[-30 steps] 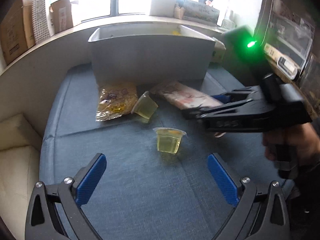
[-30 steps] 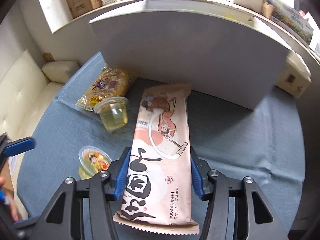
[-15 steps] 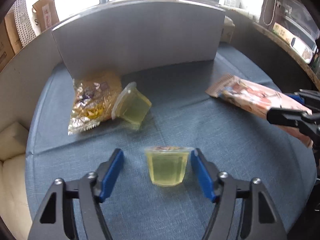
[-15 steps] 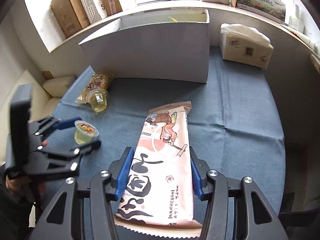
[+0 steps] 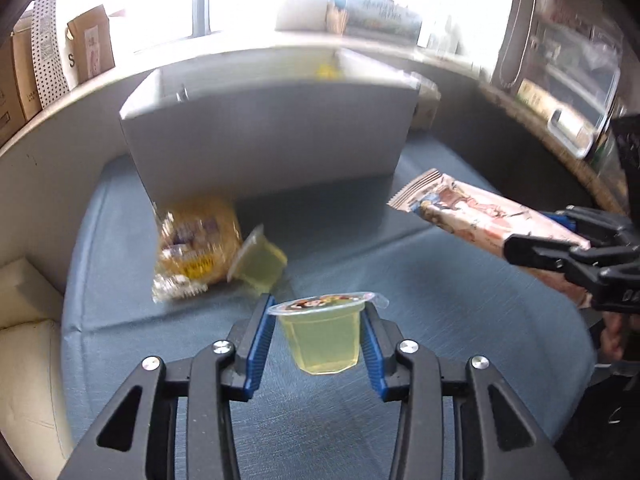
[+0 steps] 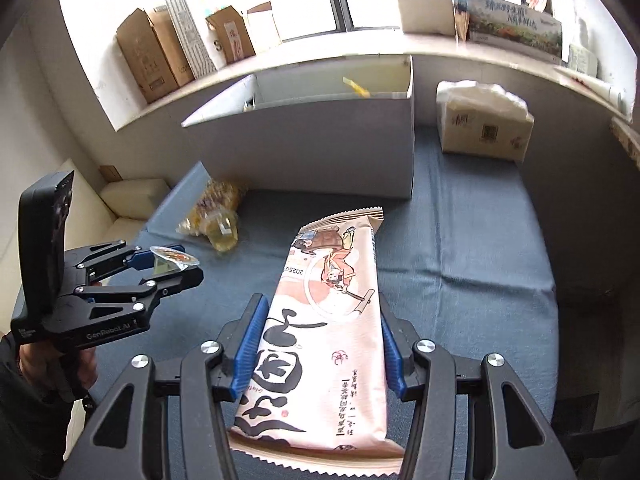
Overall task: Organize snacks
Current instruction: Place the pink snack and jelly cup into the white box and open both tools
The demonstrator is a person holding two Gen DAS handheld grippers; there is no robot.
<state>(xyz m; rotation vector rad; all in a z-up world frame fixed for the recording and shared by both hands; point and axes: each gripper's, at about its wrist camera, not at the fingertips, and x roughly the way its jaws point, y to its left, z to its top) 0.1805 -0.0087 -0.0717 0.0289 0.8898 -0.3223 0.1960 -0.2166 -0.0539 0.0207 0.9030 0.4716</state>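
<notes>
My left gripper (image 5: 318, 320) is shut on an upright yellow jelly cup (image 5: 326, 340) and holds it above the blue cushion (image 5: 400, 280); the left gripper (image 6: 170, 266) and its cup (image 6: 172, 262) also show in the right wrist view. My right gripper (image 6: 318, 336) is shut on a long pink snack packet (image 6: 328, 328), lifted off the cushion; the packet (image 5: 480, 220) shows at the right of the left wrist view. A second jelly cup (image 5: 258, 264) lies tipped against a yellow snack bag (image 5: 196, 246). The grey bin (image 5: 268, 140) stands behind them.
A tissue box (image 6: 482, 124) sits right of the bin (image 6: 320, 148). Cardboard boxes (image 6: 160, 54) line the window ledge. A cream sofa cushion (image 5: 28, 368) lies left of the blue cushion. A yellow item (image 6: 354, 86) lies inside the bin.
My left gripper closed on the upright jelly cup and lifted it. My right gripper rose and pulled back with the pink packet, off the cushion.
</notes>
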